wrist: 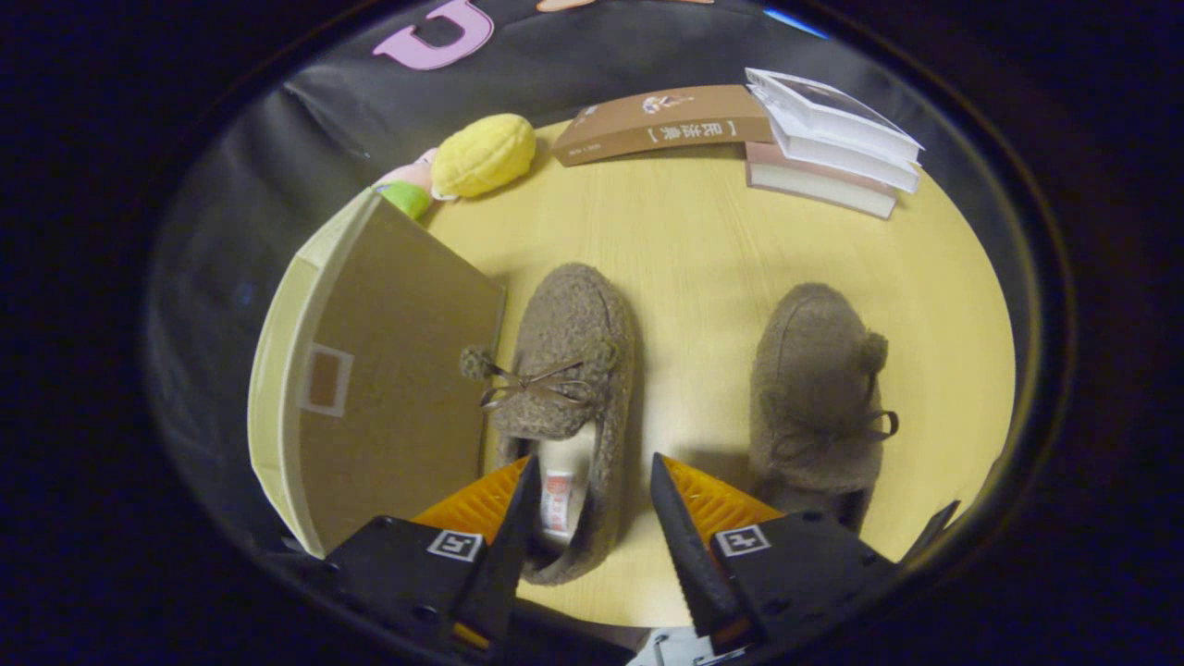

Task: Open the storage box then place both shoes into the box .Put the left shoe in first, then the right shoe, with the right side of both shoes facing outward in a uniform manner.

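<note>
Two fuzzy brown slippers with bows lie toes-away on the wooden table [694, 250]. The left shoe [564, 370] sits just ahead of my gripper [592, 472], which is open; its heel opening and right side wall lie between the fingers, not pressed by them. The right shoe [814, 388] lies beyond the right finger, apart from it. The storage box [370, 388], cream-sided with a brown lid and a small label window, stands to the left of the left shoe, its lid down and nearly touching the slipper's pompom.
A yellow plush toy [483, 154] and a pink-green one [407, 190] lie behind the box. A brown book [661, 122] and a stack of white books [828, 139] sit at the table's far edge. Bare tabletop separates the two shoes.
</note>
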`<move>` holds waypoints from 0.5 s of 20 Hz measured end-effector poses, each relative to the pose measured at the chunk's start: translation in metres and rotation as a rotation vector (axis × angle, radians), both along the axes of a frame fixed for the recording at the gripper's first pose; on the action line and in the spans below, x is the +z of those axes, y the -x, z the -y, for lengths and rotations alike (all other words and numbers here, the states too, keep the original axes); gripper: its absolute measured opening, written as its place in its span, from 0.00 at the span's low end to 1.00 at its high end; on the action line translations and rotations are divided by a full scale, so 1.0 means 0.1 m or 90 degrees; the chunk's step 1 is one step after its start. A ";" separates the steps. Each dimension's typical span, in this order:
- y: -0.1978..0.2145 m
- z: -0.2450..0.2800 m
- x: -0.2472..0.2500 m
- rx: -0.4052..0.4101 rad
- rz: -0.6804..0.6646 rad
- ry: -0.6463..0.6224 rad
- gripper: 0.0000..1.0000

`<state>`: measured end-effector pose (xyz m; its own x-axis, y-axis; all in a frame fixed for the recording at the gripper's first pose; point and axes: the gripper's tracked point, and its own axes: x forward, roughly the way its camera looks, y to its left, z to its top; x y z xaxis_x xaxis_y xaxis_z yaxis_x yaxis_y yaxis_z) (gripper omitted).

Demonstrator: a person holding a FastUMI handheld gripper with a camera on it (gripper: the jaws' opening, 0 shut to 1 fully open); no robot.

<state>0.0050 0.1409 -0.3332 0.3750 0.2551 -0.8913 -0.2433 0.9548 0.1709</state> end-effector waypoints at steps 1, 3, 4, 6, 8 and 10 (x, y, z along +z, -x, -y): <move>0.00 0.03 -0.04 -0.001 -0.006 0.013 0.65; 0.02 0.00 -0.11 -0.002 -0.023 0.014 0.51; 0.05 -0.02 -0.14 0.000 -0.035 0.010 0.42; 0.07 -0.04 -0.16 -0.002 -0.044 0.012 0.23; 0.06 -0.03 -0.21 -0.006 -0.045 0.023 0.21; 0.07 -0.01 -0.18 -0.012 -0.048 0.026 0.19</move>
<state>-0.0022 0.1415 -0.3509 0.3105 0.2117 -0.9267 -0.2129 0.9656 0.1492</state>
